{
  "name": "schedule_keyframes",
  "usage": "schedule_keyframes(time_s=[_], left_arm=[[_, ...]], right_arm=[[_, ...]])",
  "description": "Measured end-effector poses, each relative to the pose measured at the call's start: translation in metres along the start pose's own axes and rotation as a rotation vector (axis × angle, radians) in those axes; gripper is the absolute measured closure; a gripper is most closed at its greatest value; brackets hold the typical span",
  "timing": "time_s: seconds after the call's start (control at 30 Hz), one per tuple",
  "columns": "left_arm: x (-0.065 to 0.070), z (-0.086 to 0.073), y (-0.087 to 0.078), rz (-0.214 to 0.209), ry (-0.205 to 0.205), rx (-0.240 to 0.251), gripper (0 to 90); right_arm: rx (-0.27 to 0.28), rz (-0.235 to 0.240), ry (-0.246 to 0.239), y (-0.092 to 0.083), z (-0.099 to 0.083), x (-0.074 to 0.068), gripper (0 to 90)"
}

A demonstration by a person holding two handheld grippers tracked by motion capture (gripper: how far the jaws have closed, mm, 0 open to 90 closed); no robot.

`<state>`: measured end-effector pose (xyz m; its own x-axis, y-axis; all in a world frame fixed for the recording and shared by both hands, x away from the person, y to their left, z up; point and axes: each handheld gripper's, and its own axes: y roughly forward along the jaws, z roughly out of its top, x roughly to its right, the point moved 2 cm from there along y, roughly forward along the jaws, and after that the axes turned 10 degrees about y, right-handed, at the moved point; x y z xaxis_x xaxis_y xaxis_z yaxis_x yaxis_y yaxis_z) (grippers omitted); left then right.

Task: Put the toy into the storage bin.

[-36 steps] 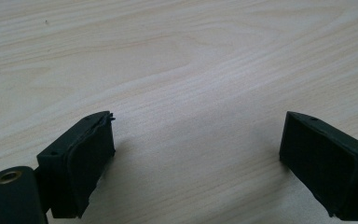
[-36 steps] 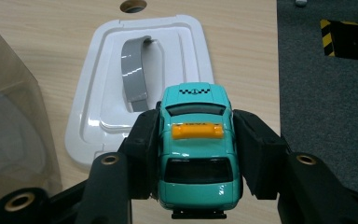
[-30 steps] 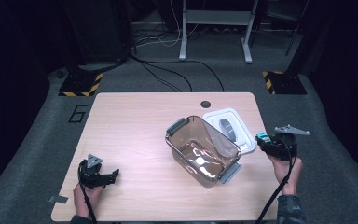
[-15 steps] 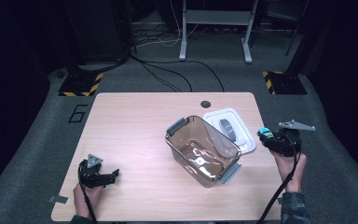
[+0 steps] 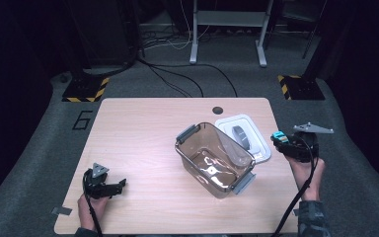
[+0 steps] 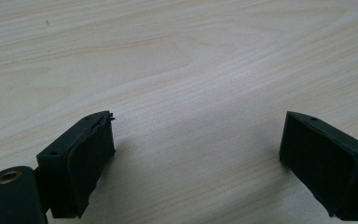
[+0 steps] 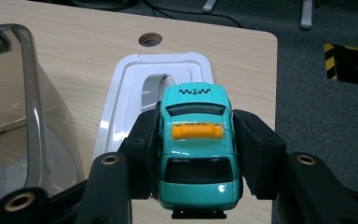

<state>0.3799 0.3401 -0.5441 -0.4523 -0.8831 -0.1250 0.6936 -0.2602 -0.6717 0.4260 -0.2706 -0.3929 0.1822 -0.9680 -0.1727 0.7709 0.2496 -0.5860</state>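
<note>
— What containers were on the table (image 5: 143, 128), and was anything in them?

— One clear brownish plastic box (image 5: 214, 159) stood right of the middle, set at an angle, with grey clips at two ends. Through its walls I saw only glare on the bottom, nothing lying inside. Its white lid (image 5: 243, 137) lay flat on the wood just behind it, toward the far right corner, with a grey handle in the middle; the box hid the lid's near edge.

— And the right gripper?

— The right gripper (image 7: 196, 154) was clenched on a toy car (image 7: 196, 148), a teal taxi with an orange sign on its roof and a checkered strip at the far end. The two black pads pressed on its sides, so the jaws were partly apart, as wide as the car. In the high view, that gripper (image 5: 282, 143) hung at the table's right edge, off the wood, just right of the lid, with the car (image 5: 278, 136) at its tip, pointing toward the box.

— Where was the car relative to the box?

— Near it but apart, outside, beyond the lid.

— The left gripper?

— The left gripper (image 5: 109, 186) sat low at the near left corner, well apart from the box. Its own view showed the left gripper (image 6: 196, 158) released, jaws spread wide, bare wood between them.
</note>
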Motion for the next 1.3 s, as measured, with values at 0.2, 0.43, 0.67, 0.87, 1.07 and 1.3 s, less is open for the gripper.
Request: schedule_keyframes(time_s=[0.2, 0.43, 0.67, 0.87, 1.07, 1.3], left_arm=[[0.000, 0.000, 0.000, 0.000, 0.000, 0.000, 9.6], [0.000, 0.000, 0.000, 0.000, 0.000, 0.000, 9.6], [0.000, 0.000, 0.000, 0.000, 0.000, 0.000, 9.6], [0.000, 0.000, 0.000, 0.000, 0.000, 0.000, 9.6], [0.000, 0.000, 0.000, 0.000, 0.000, 0.000, 9.6], [0.000, 0.000, 0.000, 0.000, 0.000, 0.000, 9.6]], right_arm=[[0.010, 0.017, -0.023, -0.002, 0.008, -0.009, 52.5], [0.009, 0.047, -0.053, 0.000, 0.017, -0.026, 52.5], [0.009, 0.076, -0.092, 0.005, 0.028, -0.045, 52.5], [0.008, 0.094, -0.117, 0.008, 0.036, -0.058, 52.4], [0.006, 0.120, -0.137, 0.013, 0.042, -0.071, 52.4], [-0.002, 0.143, -0.159, 0.021, 0.046, -0.087, 52.4]])
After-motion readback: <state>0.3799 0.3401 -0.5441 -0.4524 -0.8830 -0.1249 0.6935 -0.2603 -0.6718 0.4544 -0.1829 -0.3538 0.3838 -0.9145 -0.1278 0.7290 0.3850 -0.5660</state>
